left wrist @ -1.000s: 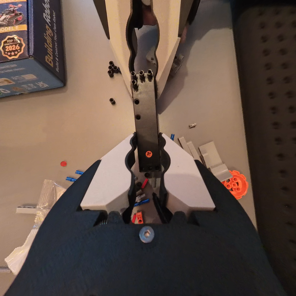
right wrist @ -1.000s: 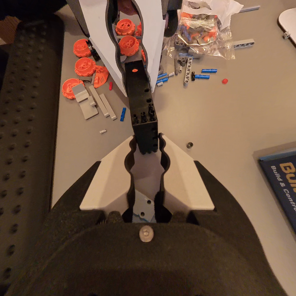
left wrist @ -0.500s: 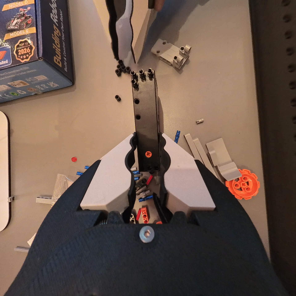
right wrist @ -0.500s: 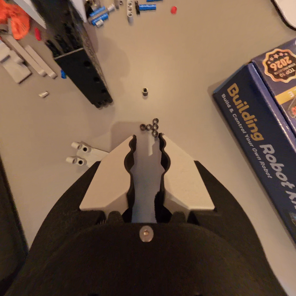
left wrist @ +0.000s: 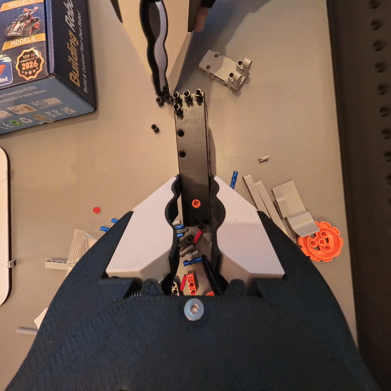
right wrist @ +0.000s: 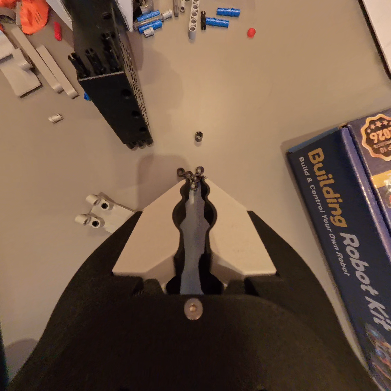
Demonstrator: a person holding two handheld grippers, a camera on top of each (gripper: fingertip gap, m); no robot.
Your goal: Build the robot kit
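My left gripper [left wrist: 194,179] is shut on the near end of a long black block [left wrist: 193,148] with side holes and an orange dot. It holds the block out above the table. Several black pins [left wrist: 186,98] stick up from the block's far end. The block also shows in the right wrist view [right wrist: 118,101]. My right gripper [right wrist: 193,182] is down at a cluster of small black pins [right wrist: 190,174] on the table. Its jaws are closed to a narrow gap around one pin. It also shows in the left wrist view [left wrist: 161,91], just left of the block's far end.
A blue kit box [left wrist: 63,63] lies at the left, also seen at the right [right wrist: 338,211]. A grey connector piece [right wrist: 101,213], a lone black bush [right wrist: 198,137], grey plates [left wrist: 285,203], an orange gear [left wrist: 320,241] and blue pins [right wrist: 216,22] lie around. A dark dotted mat [left wrist: 364,148] borders the table. The tips of one gripper are about 12 cm away from the tips of the other. My left tips are about 9 cm from the lone black bush [right wrist: 198,137], my right tips only 4 cm. The left camera catches it too, in the left wrist view [left wrist: 155,126].
My right gripper left the far end of the black block, moved over to the cluster of loose pins and closed its jaws there. My left gripper kept hold of the block.
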